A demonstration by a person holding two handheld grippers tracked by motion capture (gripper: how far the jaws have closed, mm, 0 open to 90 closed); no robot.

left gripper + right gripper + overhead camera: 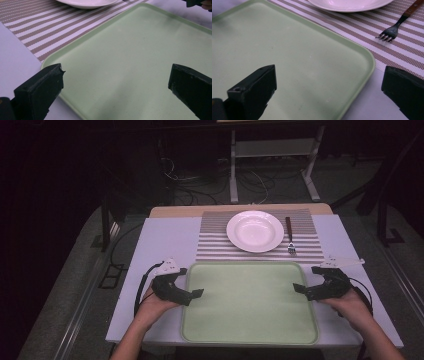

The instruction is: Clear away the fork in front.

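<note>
A pale green tray (250, 302) lies bare at the front of the white table. My left gripper (192, 282) is at its left rim near the far corner, open, with nothing between the jaws. In the left gripper view (116, 82) one jaw hangs over the tray (140, 50) and the other over the table beside it. My right gripper (306, 279) is at the right rim, open and holding nothing. In the right gripper view (328, 85) its jaws straddle the tray's (274, 42) rim the same way.
Behind the tray a striped placemat (215, 245) carries a white plate (255, 230) and a wooden-handled fork (290, 237) to the plate's right. The fork (392, 30) lies close beyond the tray's far right corner. Bare white table (165, 240) flanks the mat.
</note>
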